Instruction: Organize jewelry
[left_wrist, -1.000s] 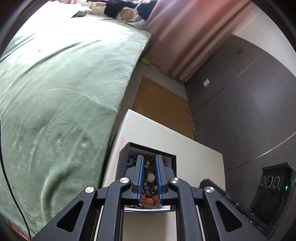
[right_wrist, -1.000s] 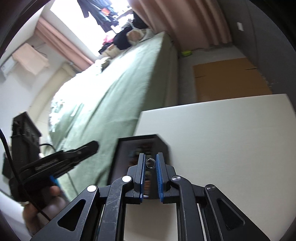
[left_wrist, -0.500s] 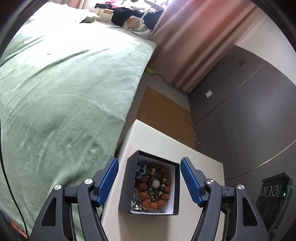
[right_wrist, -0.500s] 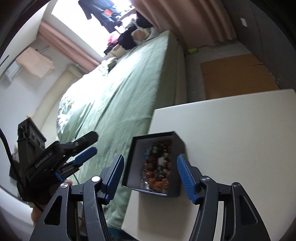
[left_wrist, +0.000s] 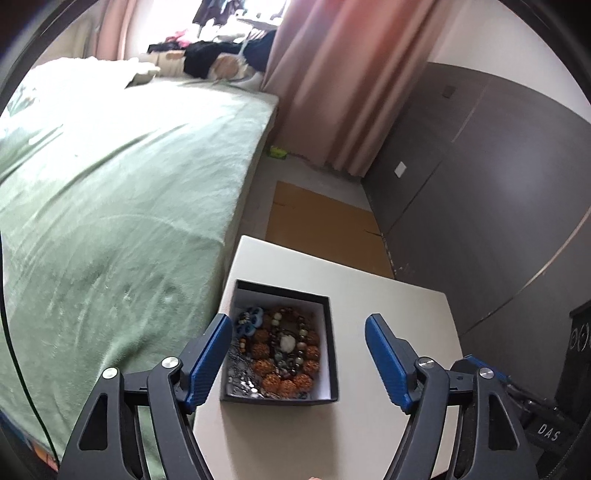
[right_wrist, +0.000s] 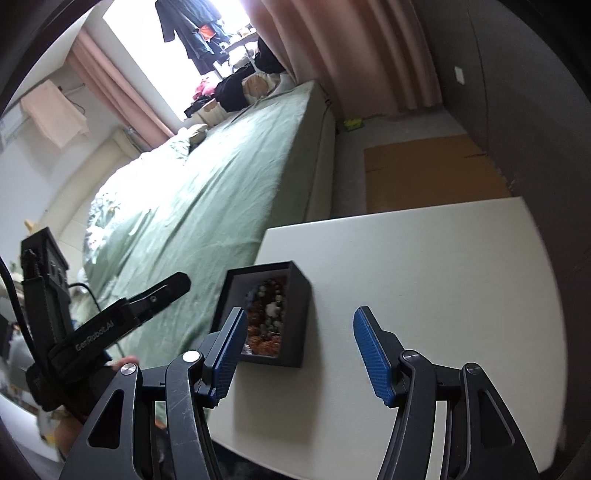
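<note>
A black jewelry box with a white lining sits on the white table near its left edge. It holds brown bead bracelets, a white bead, a blue flower piece and chains. My left gripper is open and empty, raised above the box, its jaws spread wide. My right gripper is open and empty too, above and in front of the box. The left gripper's body shows at the left of the right wrist view.
A bed with a green blanket runs along the table's left side. Flat cardboard lies on the floor beyond the table. A dark wardrobe wall stands to the right, pink curtains behind.
One second ago both grippers were shut low over the box, the right one on a small ring. Both have opened and pulled back and up; the ring is no longer between the jaws.
</note>
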